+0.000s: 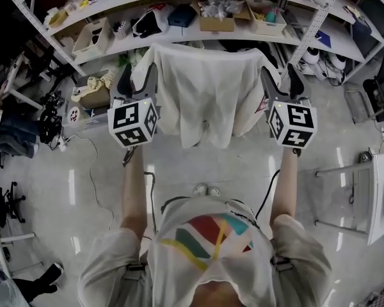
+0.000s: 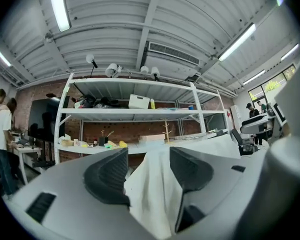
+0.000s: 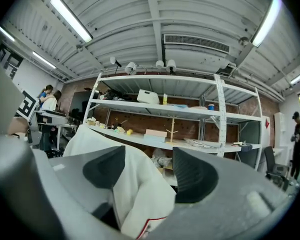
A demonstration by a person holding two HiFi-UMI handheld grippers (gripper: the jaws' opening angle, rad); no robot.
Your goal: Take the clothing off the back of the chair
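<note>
Across the whole lower frame of the head view: glossy pale grey floor (image 1: 83,197) with striped light glare. Ceiling (image 3: 155,14) is white corrugated panel with strip lights (image 3: 70,18), and the wall (image 3: 140,121) behind is brick.

Top of frame: white metal shelving rack (image 1: 318,23), cluttered, directly behind the work spot. It is close enough to crowd anything going forward.

Centre top: white garment (image 1: 205,94) hangs spread over a chair back, hiding it completely. Hem hangs down toward the floor.

Right edge: white table (image 1: 379,197), well apart from the garment.

Left gripper (image 1: 138,74) is at the garment's left shoulder, right gripper (image 1: 281,75) at its right shoulder. Both have jaws wide. Left gripper view shows a cloth fold (image 2: 152,194) sitting in the gap, not pinched. Right gripper view shows cloth (image 3: 135,194) against the left-hand jaw, with daylight to the other jaw.

Marker cubes (image 1: 133,121) carry black-and-white square codes only.

On the shelves: cardboard box (image 1: 216,23) and white shoes (image 1: 313,55). Labels are too small to read.

Thin cable (image 1: 93,171) trails on the floor at left.
</note>
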